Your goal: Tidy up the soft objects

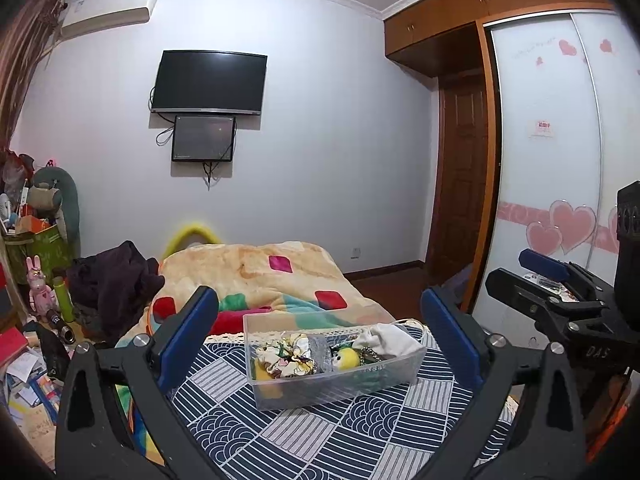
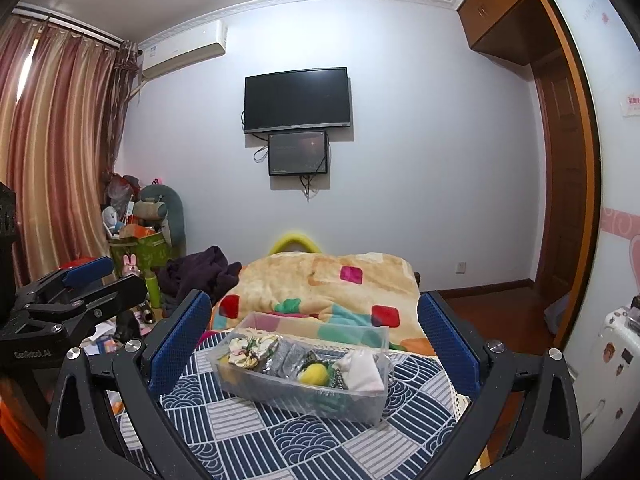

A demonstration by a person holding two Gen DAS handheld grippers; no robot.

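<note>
A clear plastic bin (image 1: 340, 384) (image 2: 280, 390) stands on a blue-and-white patterned cloth (image 1: 320, 440) (image 2: 280, 440). It holds several soft items: a floral scrunchie (image 1: 286, 354) (image 2: 250, 348), a yellow plush ball (image 1: 346, 358) (image 2: 314, 373), a white cloth pouch (image 1: 394, 340) (image 2: 360, 368) and a grey sparkly piece (image 1: 320, 354). My left gripper (image 1: 320, 340) is open and empty, fingers either side of the bin and short of it. My right gripper (image 2: 316, 332) is open and empty too. Each gripper shows at the edge of the other's view.
A peach blanket with coloured squares (image 1: 260, 272) (image 2: 332, 280) covers the bed behind the bin. Dark clothes (image 1: 116, 280) lie at its left. Clutter, plush toys and a green box (image 1: 44, 248) fill the left corner. A wardrobe with heart stickers (image 1: 560, 200) stands right.
</note>
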